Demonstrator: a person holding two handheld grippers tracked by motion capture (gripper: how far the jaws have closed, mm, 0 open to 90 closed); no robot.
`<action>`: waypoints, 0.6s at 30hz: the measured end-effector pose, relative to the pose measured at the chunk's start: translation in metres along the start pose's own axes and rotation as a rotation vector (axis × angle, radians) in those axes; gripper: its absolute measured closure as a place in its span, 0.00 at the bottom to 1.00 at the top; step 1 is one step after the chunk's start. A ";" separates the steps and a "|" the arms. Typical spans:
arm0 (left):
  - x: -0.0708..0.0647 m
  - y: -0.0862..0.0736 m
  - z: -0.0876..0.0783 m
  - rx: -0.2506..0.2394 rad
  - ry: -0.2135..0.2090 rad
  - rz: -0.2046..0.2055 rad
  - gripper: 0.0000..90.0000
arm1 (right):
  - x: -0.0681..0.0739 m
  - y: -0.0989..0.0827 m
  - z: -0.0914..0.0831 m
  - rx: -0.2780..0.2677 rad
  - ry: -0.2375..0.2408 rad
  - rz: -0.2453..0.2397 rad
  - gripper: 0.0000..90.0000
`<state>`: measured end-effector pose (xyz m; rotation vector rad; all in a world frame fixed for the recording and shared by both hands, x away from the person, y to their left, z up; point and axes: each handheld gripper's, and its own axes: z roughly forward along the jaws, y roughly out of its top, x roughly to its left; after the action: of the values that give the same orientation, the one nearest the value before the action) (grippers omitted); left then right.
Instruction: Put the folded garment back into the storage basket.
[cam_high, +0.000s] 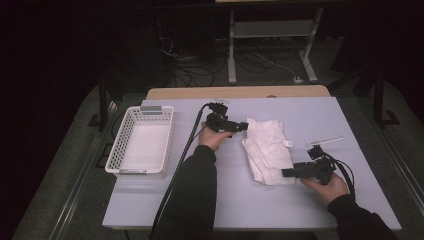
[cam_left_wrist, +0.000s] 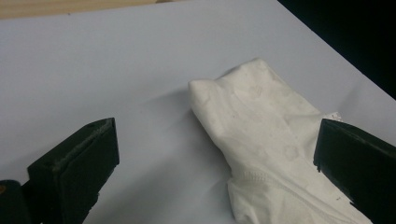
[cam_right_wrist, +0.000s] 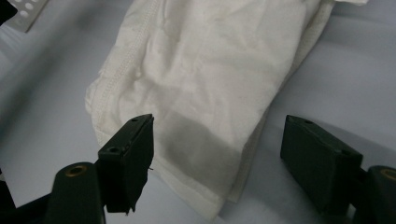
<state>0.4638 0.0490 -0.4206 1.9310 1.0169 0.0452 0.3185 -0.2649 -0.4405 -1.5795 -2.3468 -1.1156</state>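
Work surface: a rectangular table (cam_high: 280, 210) with a pale lavender-grey top; a strip of light wood shows along its far edge, at 12 o'clock. Directly on the top lie three things. A folded white cloth (cam_high: 267, 150) sits near the centre, its long axis running roughly from 12 to 6 o'clock, with a small tab projecting from its 3 o'clock edge; stitched hems are visible in both gripper views. An empty white perforated basket (cam_high: 142, 141) stands toward 9 o'clock, well apart from the cloth, close to the table's left edge. A thin white strip (cam_high: 325, 141) lies toward 3 o'clock, near the cloth but not touching it.
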 end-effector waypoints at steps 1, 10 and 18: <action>0.000 -0.001 0.002 0.001 -0.002 -0.001 0.00 | 0.000 0.000 0.000 0.000 -0.001 0.001 0.31; -0.004 -0.003 0.013 0.005 -0.019 -0.018 0.04 | 0.000 0.002 0.003 0.002 0.009 0.049 0.43; -0.006 -0.007 0.022 0.029 -0.017 -0.035 0.16 | 0.001 0.004 0.006 -0.006 0.015 0.070 0.62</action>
<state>0.4647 0.0316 -0.4360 1.9356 1.0455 -0.0057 0.3232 -0.2602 -0.4421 -1.6358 -2.2626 -1.1164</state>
